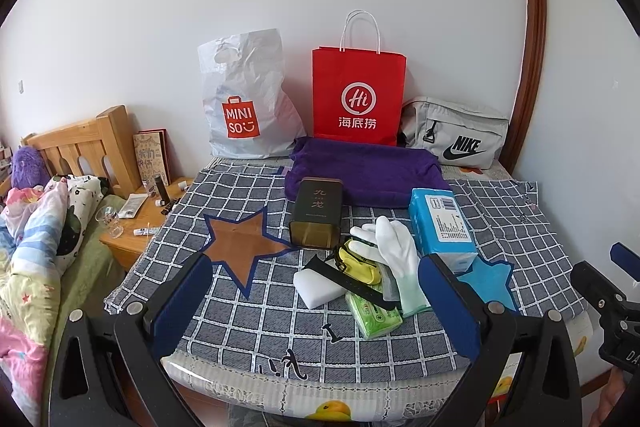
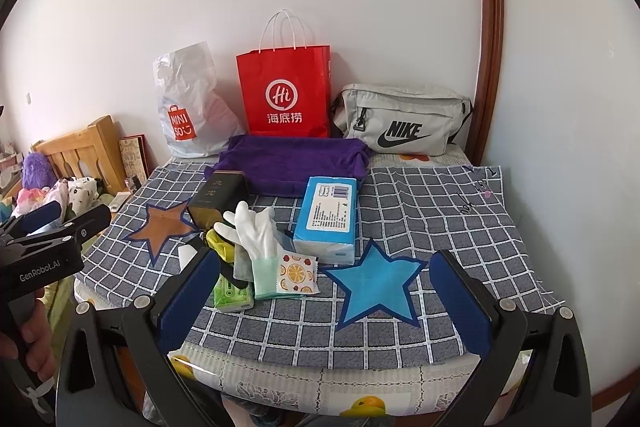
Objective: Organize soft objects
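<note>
Wall-side MINISO bag (image 1: pixel 244 103), NIKE pouch (image 2: pixel 404 121)

Both views are bright with soft, even daylight; the white wall (image 1: pixel 160 27) reads clean, slightly cool. Shadows are faint, pooling just behind the red bag (image 1: pixel 359 95) and under items on the checked cloth (image 2: pixel 420 211). Fisheye distortion bows the wooden door frame (image 1: pixel 534 27) and curves the tabletop's near edge; black vignette fills the corners. Focus is sharp centrally, softer toward the rims
</note>
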Action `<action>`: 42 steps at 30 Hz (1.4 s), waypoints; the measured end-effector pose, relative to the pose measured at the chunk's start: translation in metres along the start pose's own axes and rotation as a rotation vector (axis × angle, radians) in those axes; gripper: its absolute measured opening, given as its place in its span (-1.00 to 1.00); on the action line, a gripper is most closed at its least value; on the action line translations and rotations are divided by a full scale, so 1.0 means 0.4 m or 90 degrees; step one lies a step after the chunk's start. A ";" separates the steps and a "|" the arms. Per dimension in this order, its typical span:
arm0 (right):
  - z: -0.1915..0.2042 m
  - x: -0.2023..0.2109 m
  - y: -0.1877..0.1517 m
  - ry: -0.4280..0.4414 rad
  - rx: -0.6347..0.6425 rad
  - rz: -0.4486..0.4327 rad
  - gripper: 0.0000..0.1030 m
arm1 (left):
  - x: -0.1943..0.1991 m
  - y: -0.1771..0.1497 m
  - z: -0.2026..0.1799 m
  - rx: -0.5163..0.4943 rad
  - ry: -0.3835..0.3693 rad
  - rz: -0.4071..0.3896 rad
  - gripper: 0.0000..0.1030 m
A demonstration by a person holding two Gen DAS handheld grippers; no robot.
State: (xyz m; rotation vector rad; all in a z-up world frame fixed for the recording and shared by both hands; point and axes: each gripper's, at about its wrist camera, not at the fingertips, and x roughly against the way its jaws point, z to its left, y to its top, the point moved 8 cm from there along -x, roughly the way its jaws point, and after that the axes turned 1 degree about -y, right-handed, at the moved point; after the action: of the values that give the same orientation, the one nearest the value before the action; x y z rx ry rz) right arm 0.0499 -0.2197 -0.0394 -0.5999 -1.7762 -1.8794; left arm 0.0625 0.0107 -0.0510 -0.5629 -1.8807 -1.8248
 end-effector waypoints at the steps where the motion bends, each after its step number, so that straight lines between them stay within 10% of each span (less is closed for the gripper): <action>1: 0.000 0.000 0.000 0.000 0.001 0.000 1.00 | 0.000 -0.001 0.000 0.001 0.000 -0.001 1.00; 42: 0.014 0.017 0.008 0.004 0.011 -0.015 1.00 | 0.008 0.001 0.011 -0.001 -0.003 0.000 1.00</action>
State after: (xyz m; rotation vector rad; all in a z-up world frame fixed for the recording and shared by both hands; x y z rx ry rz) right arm 0.0467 -0.2145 -0.0323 -0.5683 -1.8020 -1.8780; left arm 0.0601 0.0151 -0.0490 -0.5696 -1.8823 -1.8265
